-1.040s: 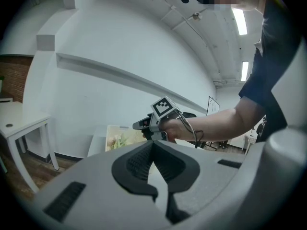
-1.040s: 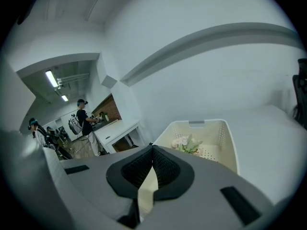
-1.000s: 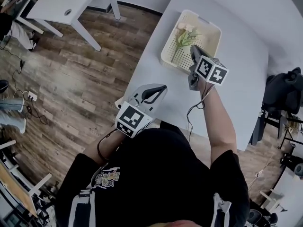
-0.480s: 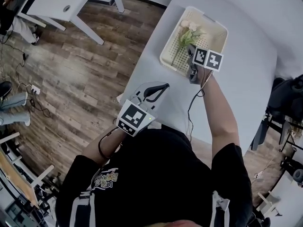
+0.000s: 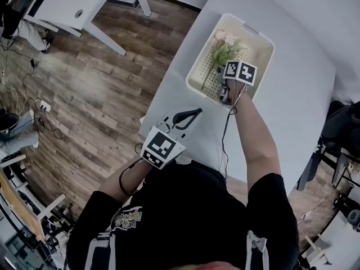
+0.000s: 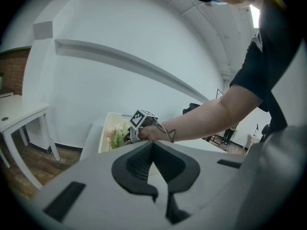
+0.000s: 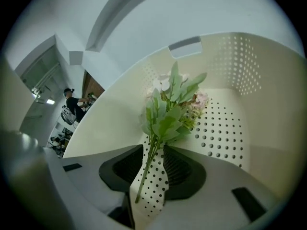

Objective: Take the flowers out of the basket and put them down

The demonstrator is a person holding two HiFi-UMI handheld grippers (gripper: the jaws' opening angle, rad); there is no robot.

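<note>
A cream perforated basket [image 5: 260, 38] stands on the white table [image 5: 292, 106]. In it lies a bunch of flowers [image 5: 225, 49] with pale blooms and green leaves. My right gripper [image 5: 224, 86] reaches down into the basket's near end. In the right gripper view its jaws [image 7: 151, 169] are opening, and the green stem [image 7: 149, 162] runs between the pads untouched, the flowers [image 7: 170, 109] lying ahead on the basket floor [image 7: 225, 133]. My left gripper [image 5: 188, 114] hovers over the table's near left edge, shut and holding nothing [image 6: 153, 152]. From there the basket [image 6: 109, 123] shows far ahead.
A second white table [image 5: 73, 4] stands at the far left on the wooden floor [image 5: 95, 94]. Cables and a socket strip [image 5: 39, 108] lie on the floor. A dark chair [image 5: 343, 134] stands past the table's right edge.
My right gripper has moved forward over the basket and tipped down into it near the stem. The left gripper has stayed by the table's near edge.
</note>
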